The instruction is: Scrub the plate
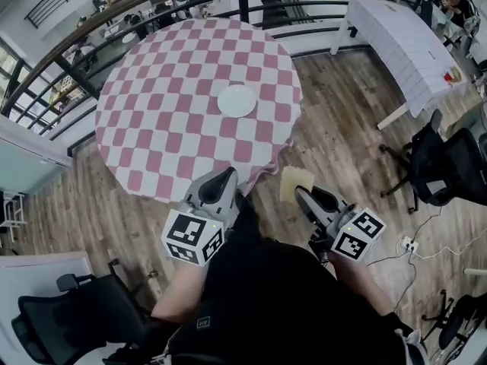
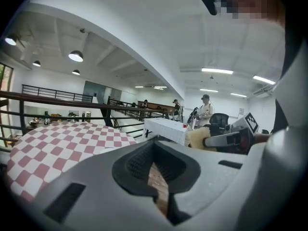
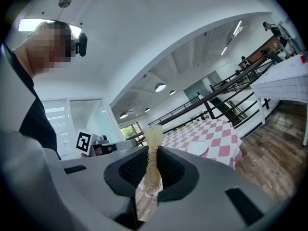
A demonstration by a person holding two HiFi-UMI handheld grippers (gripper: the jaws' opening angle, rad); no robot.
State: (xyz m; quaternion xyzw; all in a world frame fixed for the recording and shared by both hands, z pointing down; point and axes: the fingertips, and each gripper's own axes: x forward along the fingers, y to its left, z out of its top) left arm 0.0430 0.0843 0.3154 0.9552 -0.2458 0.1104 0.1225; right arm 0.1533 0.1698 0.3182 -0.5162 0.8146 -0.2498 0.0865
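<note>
A white plate (image 1: 237, 100) lies on the round table with a pink-and-white checked cloth (image 1: 152, 120); it also shows as a small plate (image 3: 198, 148) in the right gripper view. Both grippers hang short of the table's near edge, over the wooden floor. My right gripper (image 1: 303, 195) is shut on a flat yellow sponge (image 1: 294, 183), which stands up between the jaws as a thin sponge (image 3: 153, 153). My left gripper (image 1: 223, 179) is shut with nothing between its jaws (image 2: 156, 172). The left gripper view catches the sponge (image 2: 197, 137) at its right.
A white rectangular table (image 1: 403, 36) stands at the back right. Black office chairs sit at the right (image 1: 445, 166) and at the lower left (image 1: 61, 318). A dark railing (image 1: 152, 6) runs behind the round table. A power strip (image 1: 407, 243) with cables lies on the floor. People stand far off (image 2: 206, 110).
</note>
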